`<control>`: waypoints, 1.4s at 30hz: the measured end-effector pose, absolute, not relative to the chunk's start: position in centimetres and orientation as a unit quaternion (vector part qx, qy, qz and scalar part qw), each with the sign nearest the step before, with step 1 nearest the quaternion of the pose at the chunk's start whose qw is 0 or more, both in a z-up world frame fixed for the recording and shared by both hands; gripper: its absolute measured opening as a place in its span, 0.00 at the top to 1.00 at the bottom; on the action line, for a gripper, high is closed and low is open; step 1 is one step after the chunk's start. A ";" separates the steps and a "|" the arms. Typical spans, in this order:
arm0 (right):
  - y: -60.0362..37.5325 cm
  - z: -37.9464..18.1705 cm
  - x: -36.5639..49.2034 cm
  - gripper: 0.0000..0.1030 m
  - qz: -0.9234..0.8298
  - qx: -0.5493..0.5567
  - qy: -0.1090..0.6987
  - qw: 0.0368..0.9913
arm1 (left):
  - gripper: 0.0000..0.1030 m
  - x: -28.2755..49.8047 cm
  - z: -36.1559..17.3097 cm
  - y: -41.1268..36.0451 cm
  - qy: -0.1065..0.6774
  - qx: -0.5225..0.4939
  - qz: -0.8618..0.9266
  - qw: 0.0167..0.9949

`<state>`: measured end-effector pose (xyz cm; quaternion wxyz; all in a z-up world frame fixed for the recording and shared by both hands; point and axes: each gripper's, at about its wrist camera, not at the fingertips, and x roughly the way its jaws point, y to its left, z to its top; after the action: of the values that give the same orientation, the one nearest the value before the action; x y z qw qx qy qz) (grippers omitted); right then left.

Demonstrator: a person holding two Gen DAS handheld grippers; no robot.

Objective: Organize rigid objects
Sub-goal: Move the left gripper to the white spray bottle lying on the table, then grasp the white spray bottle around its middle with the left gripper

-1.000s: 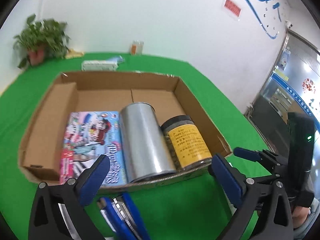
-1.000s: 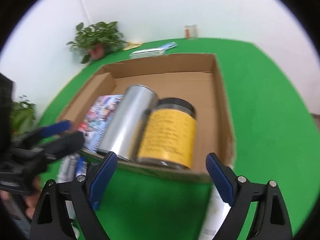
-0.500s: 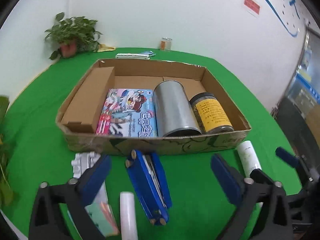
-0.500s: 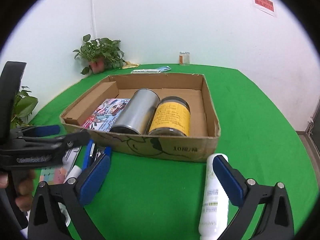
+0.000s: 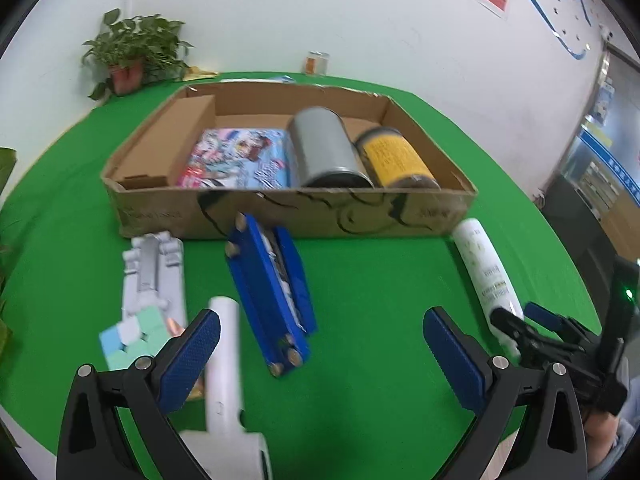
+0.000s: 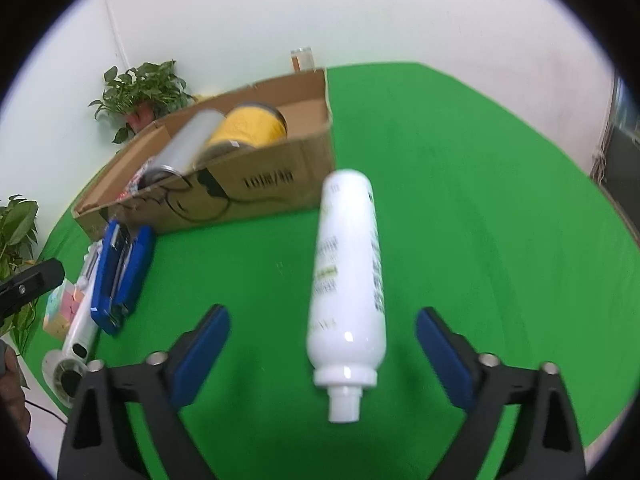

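Observation:
A cardboard box (image 5: pixel 288 210) on the green table holds a colourful book (image 5: pixel 240 158), a silver can (image 5: pixel 326 152) and a yellow-labelled jar (image 5: pixel 394 158); the box also shows in the right wrist view (image 6: pixel 248 188). In front of it lie a blue multi-tool (image 5: pixel 272 292), a white handheld device (image 5: pixel 224 364), a grey toy (image 5: pixel 154 276), a pastel cube (image 5: pixel 132 336) and a white bottle (image 5: pixel 486 276). My left gripper (image 5: pixel 320 356) is open and empty above the table. My right gripper (image 6: pixel 322 356) is open, its fingers either side of the white bottle (image 6: pixel 346 280), apart from it.
Potted plants (image 5: pixel 136 54) stand at the back left and by the table's left edge (image 6: pixel 18 232). A small glass jar (image 5: pixel 318 62) sits by the far wall. The right gripper shows at the lower right of the left wrist view (image 5: pixel 560 344).
Both grippers have pulled back from the box toward the table's front. The right gripper has swung right and lower, bringing the white bottle between its open fingers.

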<state>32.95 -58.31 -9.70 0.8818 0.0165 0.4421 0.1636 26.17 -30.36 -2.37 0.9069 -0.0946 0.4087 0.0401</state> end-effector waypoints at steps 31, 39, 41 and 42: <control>-58.8 -9.4 30.6 0.36 0.227 0.039 0.475 0.849 | 0.01 32.0 -6.8 -35.5 0.494 -0.209 -0.178 0.825; -55.8 -8.1 28.3 0.37 0.300 0.015 0.443 0.845 | 0.09 33.3 -7.2 -35.4 0.507 -0.209 -0.187 0.815; -56.9 -8.5 28.8 0.40 0.283 0.034 0.454 0.844 | 0.19 33.6 -7.7 -35.9 0.517 -0.206 -0.189 0.809; -57.3 -8.8 29.2 0.46 0.276 0.043 0.464 0.841 | 0.20 33.8 -7.8 -36.0 0.521 -0.204 -0.190 0.807</control>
<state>29.16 -57.28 -8.81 0.8408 0.0425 0.4639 0.2757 33.76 -36.03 -7.85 0.8069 -0.2037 0.5209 -0.1902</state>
